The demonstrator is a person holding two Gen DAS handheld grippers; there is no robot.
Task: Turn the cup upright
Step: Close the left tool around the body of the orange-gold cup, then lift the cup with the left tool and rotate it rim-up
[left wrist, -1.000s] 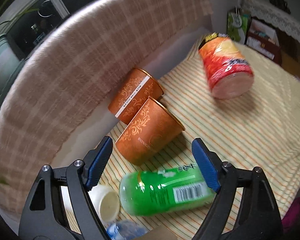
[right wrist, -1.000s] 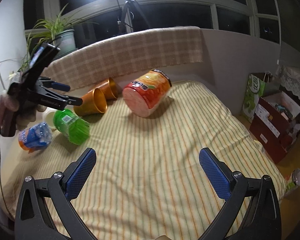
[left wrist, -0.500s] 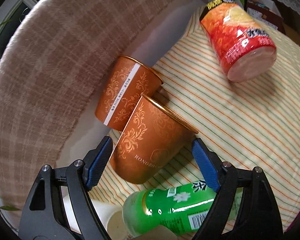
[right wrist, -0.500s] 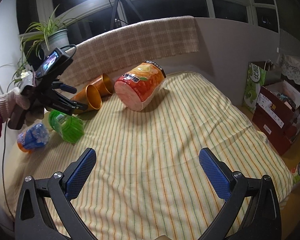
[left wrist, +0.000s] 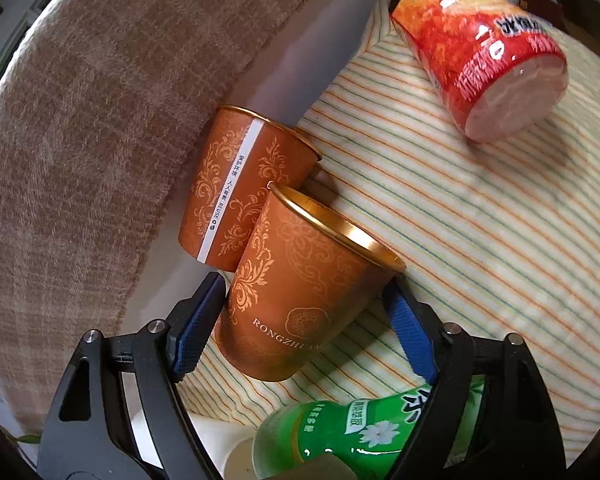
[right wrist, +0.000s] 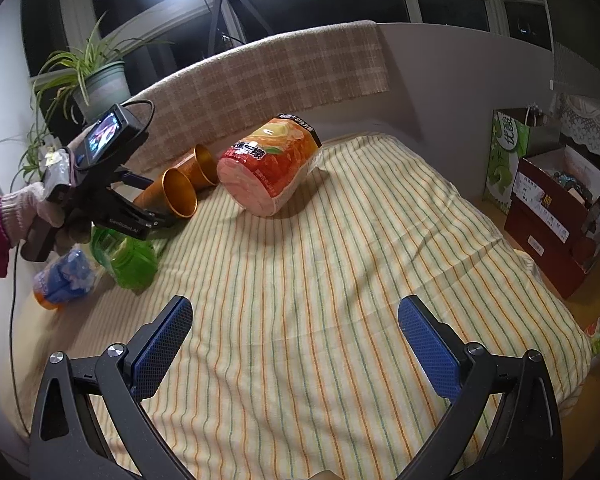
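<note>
closing in: left tool has moved forward since a second ago, when the near cup lay well ahead of the fingers. now the cup's body sits between the two blue pads, jaws spread wide, released, nothing clamped. left pad looks just beside or touching the cup wall; right pad sits near the rim. can't confirm contact on either side.

cup lies on its side on the striped bed cover, mouth pointing toward the middle of the bed, base toward the tool. second cup lies beside it, against the plaid backrest, touching or nearly so at the near cup's rim.

judgement: approach is basically done, next is squeezing on the body, then lifting and rotating to set it on its base. risk: thin wall may deform, and the neighbour cup could get nudged.

right tool hangs slack and wide above bare cover, well apart from everything, holding nothing.

hard to read:
- green bottle is half hidden behind the left tool's frame, cut off at the bottom edge
- white item at lower left is mostly covered, can't identify
- red snack canister is clipped at the top
- cup base contact with the cover is hidden from the left wrist view
</note>
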